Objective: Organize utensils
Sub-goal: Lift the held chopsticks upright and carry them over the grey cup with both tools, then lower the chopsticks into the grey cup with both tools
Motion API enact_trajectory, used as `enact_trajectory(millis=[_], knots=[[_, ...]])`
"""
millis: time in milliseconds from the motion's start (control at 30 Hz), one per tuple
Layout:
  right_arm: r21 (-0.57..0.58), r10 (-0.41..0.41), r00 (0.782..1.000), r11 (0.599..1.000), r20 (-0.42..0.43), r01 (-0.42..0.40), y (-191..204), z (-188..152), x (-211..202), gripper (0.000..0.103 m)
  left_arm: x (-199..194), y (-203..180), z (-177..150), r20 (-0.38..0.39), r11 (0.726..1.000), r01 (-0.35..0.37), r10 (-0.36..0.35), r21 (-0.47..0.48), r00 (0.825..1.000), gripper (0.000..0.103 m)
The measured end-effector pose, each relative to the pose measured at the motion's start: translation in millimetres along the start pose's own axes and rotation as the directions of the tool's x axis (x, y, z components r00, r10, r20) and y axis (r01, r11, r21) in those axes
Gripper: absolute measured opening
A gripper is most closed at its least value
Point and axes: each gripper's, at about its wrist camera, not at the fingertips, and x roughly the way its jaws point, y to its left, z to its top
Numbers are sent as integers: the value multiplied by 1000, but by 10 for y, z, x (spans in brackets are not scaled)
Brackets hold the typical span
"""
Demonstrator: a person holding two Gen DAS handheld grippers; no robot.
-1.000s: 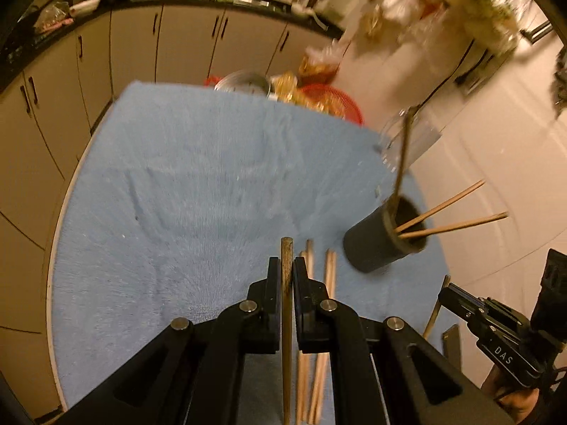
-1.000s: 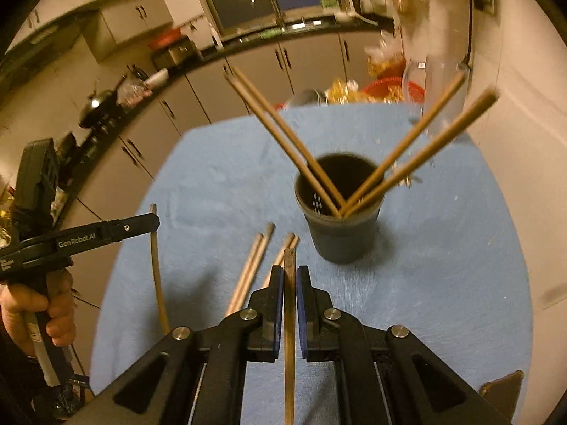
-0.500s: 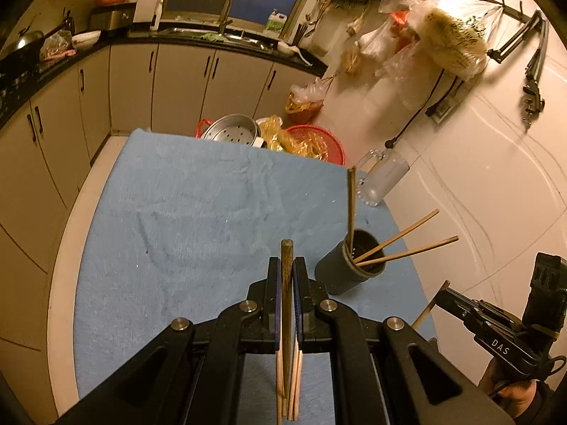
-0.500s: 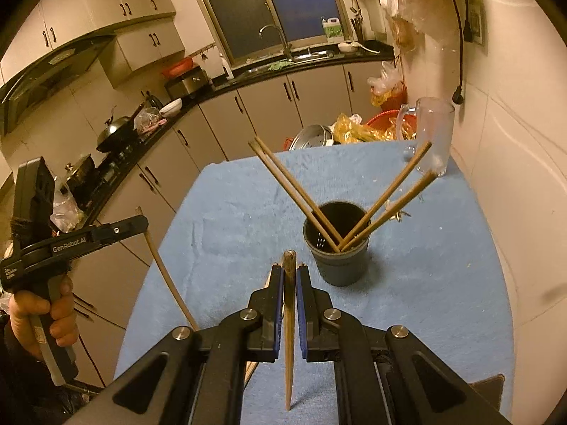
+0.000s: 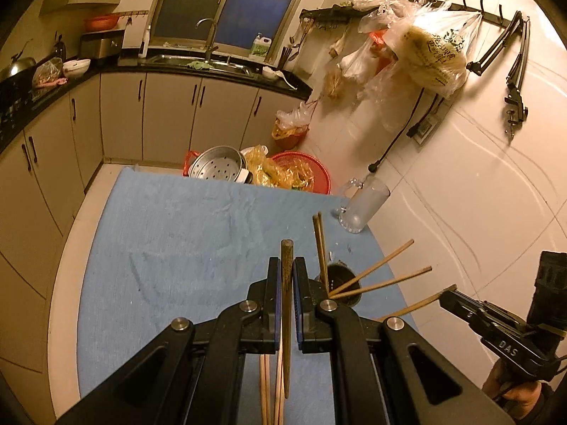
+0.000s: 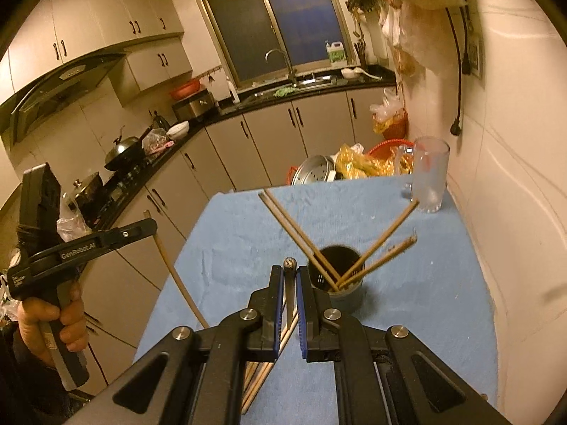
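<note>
Nearest each lens, a claw clamps one slim wooden chopstick: left claw [image 5: 287, 299], right claw [image 6: 290, 304]. Below, loose chopsticks [image 6: 264, 372] lie on the nubbly blue cloth [image 5: 184, 248] over the worktop. Towards one o'clock stands the dark round holder [image 6: 342, 283] with four sticks fanned out; next, I judge, each tip must drop into its mouth

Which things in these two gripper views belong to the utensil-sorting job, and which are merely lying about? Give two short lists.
Job:
left gripper, shut on a chopstick
right gripper, shut on its own chopstick
dark holder with four chopsticks in it
loose chopsticks on the blue cloth

Lying about:
glass mug
steamer pan
red basket
</note>
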Motion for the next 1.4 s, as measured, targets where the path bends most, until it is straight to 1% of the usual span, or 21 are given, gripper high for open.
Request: enact_trajectory(millis=[233, 533, 900, 1067, 1167, 1400], knots=[[-7, -6, 1000, 1000, 29, 7, 2, 132, -131, 8, -13, -131, 167, 48, 1000, 2, -2, 17, 999, 6], [-7, -30, 997, 999, 74, 31, -39, 287, -327, 8, 20, -423, 335, 87, 997, 35, -41, 74, 995, 6], [-21, -59, 983, 998, 174, 64, -22, 605, -530, 8, 47, -720, 575, 143, 990, 53, -72, 132, 987, 6], [-31, -66, 980, 997, 186, 73, -28, 679, -527, 8, 94, -785, 643, 163, 990, 58, -79, 127, 983, 6], [-30, -71, 979, 997, 190, 78, -45, 681, -499, 8, 167, -803, 679, 174, 992, 52, -71, 114, 982, 6], [-31, -94, 971, 994, 220, 104, -86, 709, -459, 8, 318, -853, 660, 170, 994, 42, -59, 98, 984, 6]])
